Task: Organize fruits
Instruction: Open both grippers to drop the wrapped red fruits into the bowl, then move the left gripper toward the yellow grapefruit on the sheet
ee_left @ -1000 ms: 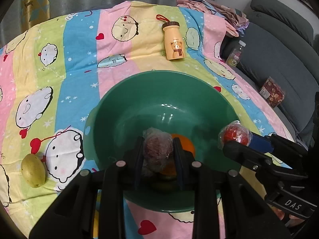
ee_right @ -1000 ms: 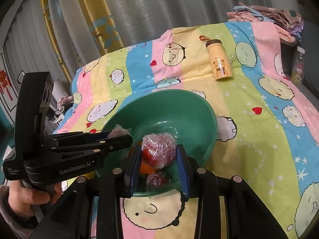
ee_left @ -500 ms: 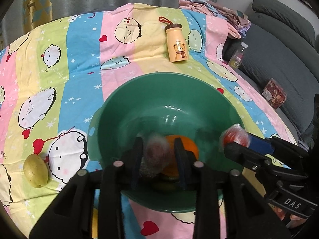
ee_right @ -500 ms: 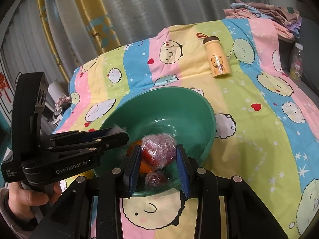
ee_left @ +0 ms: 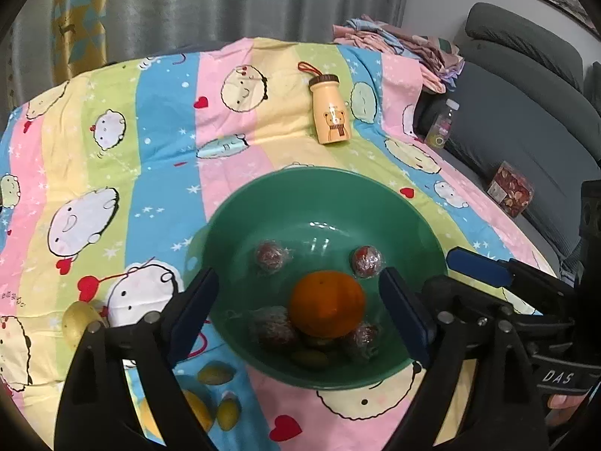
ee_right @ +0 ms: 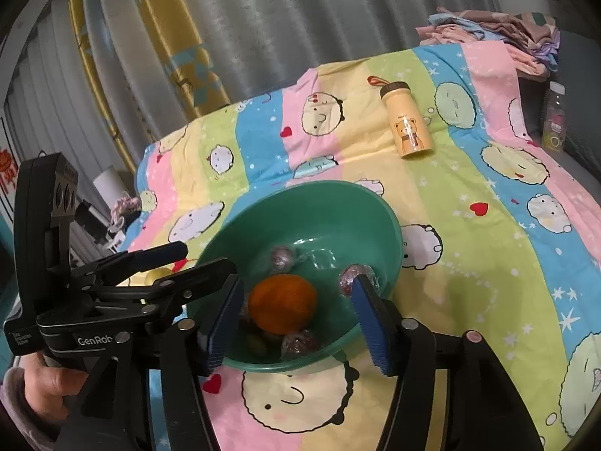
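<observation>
Opening claws (ee_left: 296,312), wrapped fruits (ee_left: 269,256) dropped

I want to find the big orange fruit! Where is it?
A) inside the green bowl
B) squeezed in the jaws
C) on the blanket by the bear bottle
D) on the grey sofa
A: the orange sits inside the green bowl, among small wrapped fruits.
</observation>
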A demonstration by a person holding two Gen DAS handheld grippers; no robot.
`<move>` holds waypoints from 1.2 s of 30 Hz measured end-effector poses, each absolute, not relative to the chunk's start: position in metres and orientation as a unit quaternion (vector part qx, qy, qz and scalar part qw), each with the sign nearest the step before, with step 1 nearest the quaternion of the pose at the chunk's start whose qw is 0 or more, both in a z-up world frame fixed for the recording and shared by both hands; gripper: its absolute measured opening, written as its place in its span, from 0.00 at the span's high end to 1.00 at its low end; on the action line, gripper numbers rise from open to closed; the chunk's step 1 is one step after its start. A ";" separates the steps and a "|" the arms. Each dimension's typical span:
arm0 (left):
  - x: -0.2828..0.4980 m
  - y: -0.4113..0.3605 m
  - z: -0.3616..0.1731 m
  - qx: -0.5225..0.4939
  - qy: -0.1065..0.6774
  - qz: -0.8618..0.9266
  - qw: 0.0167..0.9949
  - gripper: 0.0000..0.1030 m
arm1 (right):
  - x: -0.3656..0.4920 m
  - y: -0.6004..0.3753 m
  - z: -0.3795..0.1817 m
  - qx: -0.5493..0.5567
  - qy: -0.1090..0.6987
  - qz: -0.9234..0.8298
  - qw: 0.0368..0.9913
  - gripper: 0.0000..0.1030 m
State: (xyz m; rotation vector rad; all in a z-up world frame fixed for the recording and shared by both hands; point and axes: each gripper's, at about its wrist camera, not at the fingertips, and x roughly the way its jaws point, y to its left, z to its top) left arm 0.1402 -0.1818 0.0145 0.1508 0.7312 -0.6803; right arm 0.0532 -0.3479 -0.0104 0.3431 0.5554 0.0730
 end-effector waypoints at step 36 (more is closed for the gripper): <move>0.108 -0.022 0.003 -0.066 0.374 -0.227 0.897 0.09 | 0.019 -0.294 0.014 0.098 0.235 0.170 0.952 0.35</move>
